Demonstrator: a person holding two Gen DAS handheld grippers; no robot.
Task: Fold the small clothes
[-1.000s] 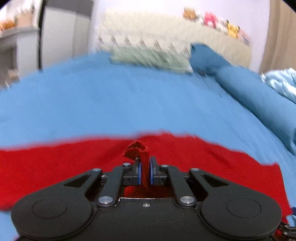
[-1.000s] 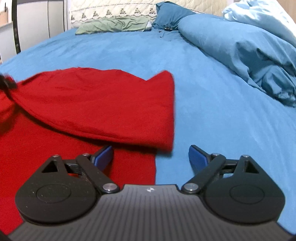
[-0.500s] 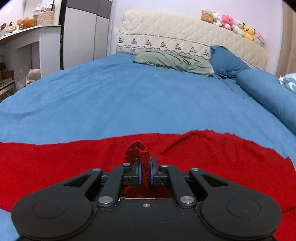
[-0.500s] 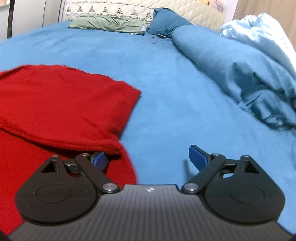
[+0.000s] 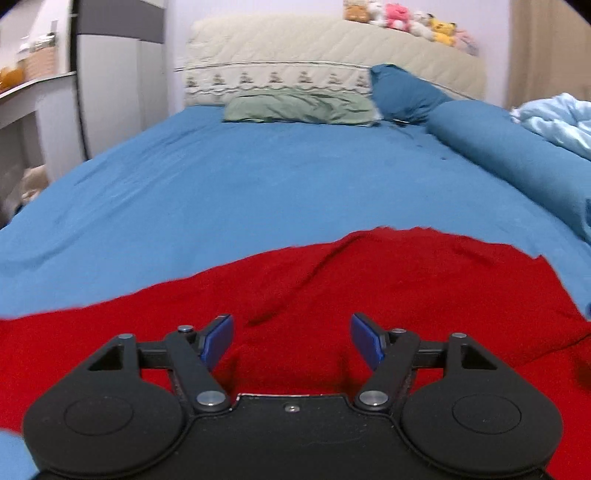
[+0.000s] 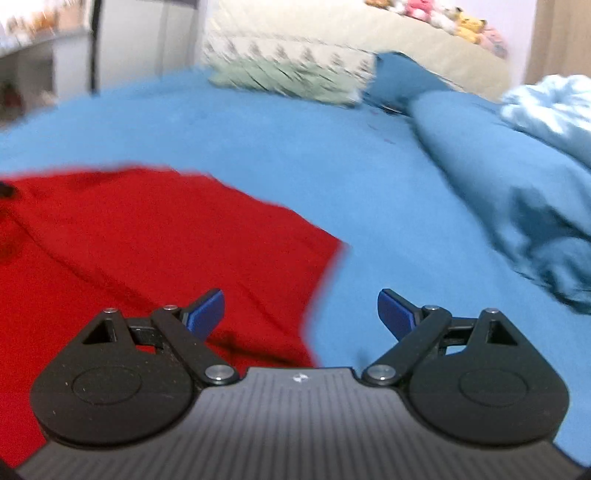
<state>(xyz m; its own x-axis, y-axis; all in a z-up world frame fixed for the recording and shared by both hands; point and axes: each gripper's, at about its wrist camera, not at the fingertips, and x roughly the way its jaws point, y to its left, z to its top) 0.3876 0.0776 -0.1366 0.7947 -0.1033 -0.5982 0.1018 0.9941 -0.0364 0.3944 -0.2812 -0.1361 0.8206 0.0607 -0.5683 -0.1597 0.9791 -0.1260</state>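
Left gripper (image 5: 291, 338) points forward and downward over the red garment (image 5: 369, 295), which lies spread on the bed (image 5: 258, 177). Its blue-padded fingers (image 5: 218, 338) are opening, well apart; red cloth lies below the gap but neither pad presses on it and nothing is held.

Right gripper (image 6: 301, 314) is likewise angled downward, above the garment's right edge (image 6: 166, 240). Its fingers (image 6: 205, 314) stand wide apart and hold nothing; the left one is over red cloth, the right one over bare sheet. This view is motion-blurred.

The garment is a soft, matte, fine-knit fabric, folded over on itself, with shallow diagonal creases and a roughly straight far edge. The bed carries a smooth blue sheet. At its head lie a rumpled green pillow (image 5: 299, 107) and a dark blue pillow (image 5: 402, 92), against a quilted cream headboard (image 5: 332, 48) topped with plush toys (image 5: 406, 16). A bunched blue duvet (image 6: 517, 192) runs along the right side.
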